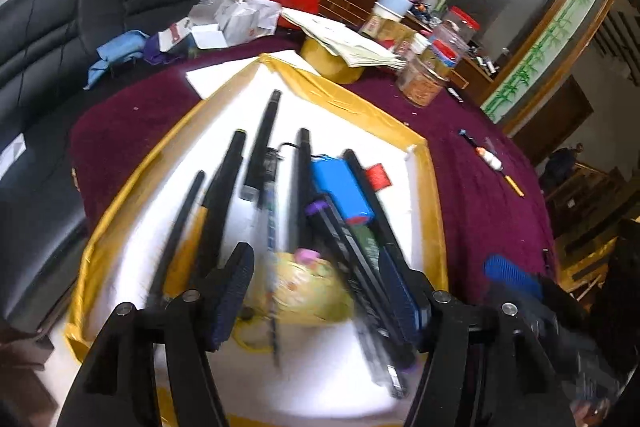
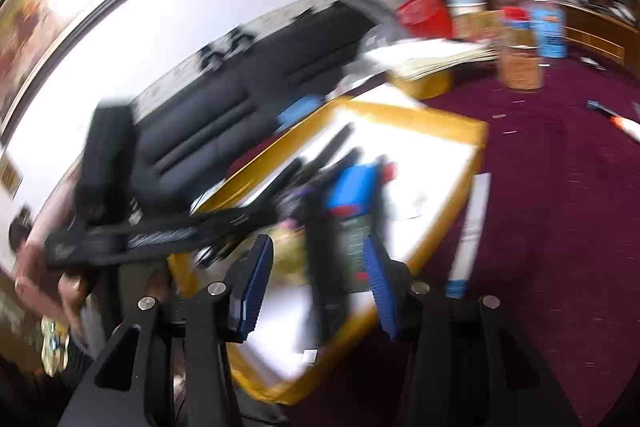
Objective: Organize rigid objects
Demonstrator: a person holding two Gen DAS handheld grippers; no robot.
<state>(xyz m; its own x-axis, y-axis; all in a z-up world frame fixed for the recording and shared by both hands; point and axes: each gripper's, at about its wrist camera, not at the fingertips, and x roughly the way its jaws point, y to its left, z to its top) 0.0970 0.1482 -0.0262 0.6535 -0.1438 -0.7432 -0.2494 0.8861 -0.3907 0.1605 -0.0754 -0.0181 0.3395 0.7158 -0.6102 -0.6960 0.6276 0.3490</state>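
While poised over the gold-rimmed tray (image 1: 436, 211) on the maroon cloth (image 1: 480, 147), left gripper (image 1: 320, 295) and right gripper (image 2: 316, 279) both spread wide, empty. Black sticks (image 1: 264, 143) and blue box (image 1: 340, 187) inside, side by side. Likely stiff, light, slippery; best pinched mid-length across the narrow width.
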